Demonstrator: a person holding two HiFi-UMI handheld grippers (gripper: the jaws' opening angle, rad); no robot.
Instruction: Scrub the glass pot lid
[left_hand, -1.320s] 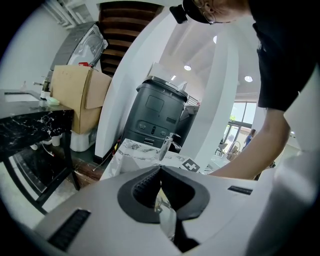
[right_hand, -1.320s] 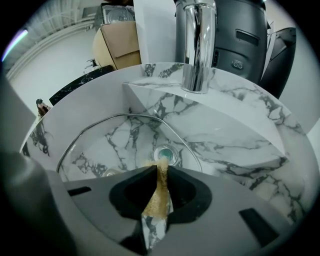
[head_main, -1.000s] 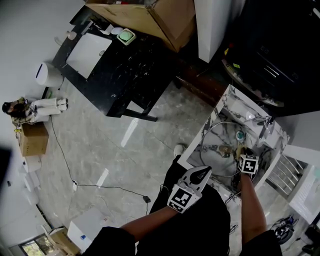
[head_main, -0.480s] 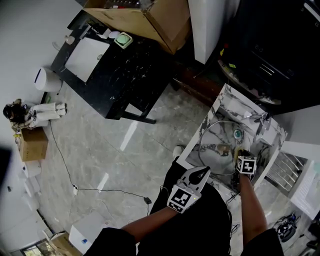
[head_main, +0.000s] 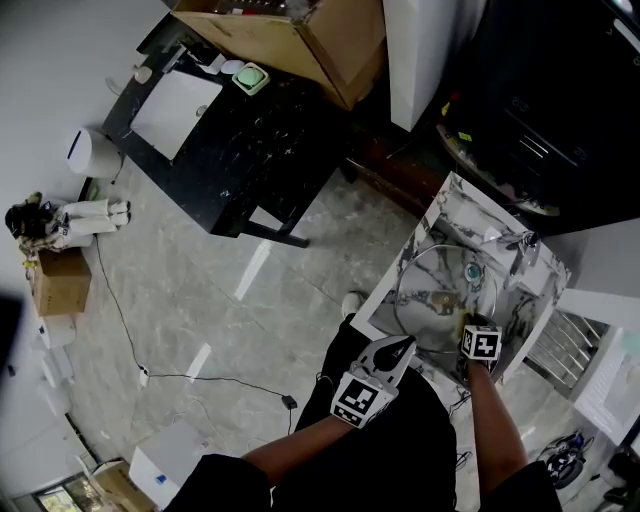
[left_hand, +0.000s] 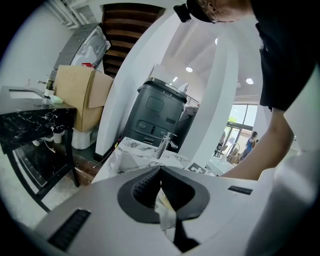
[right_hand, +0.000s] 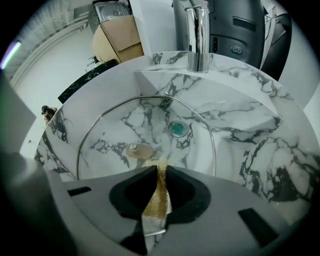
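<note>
The glass pot lid (right_hand: 107, 127) lies in the marble sink (right_hand: 250, 120), its metal rim ringing the basin and its tan knob (right_hand: 139, 150) just ahead of my right jaws. My right gripper (right_hand: 161, 169) is shut on a thin brown scrub pad (right_hand: 156, 197) and hovers at the near part of the lid. In the head view the lid (head_main: 425, 275) lies in the sink with the right gripper (head_main: 467, 322) at its near edge. My left gripper (head_main: 402, 346) stays back by my body, jaws together, tips meeting (left_hand: 160, 169), short of the sink.
A chrome faucet (right_hand: 197, 35) stands behind the basin and a teal drain (right_hand: 178, 129) shows through the lid. A black table (head_main: 230, 130) and a cardboard box (head_main: 290, 30) stand across the marble floor. A rack (head_main: 565, 345) is right of the sink.
My right gripper has drawn back toward me over the lid with the pad. The left gripper has barely moved.
</note>
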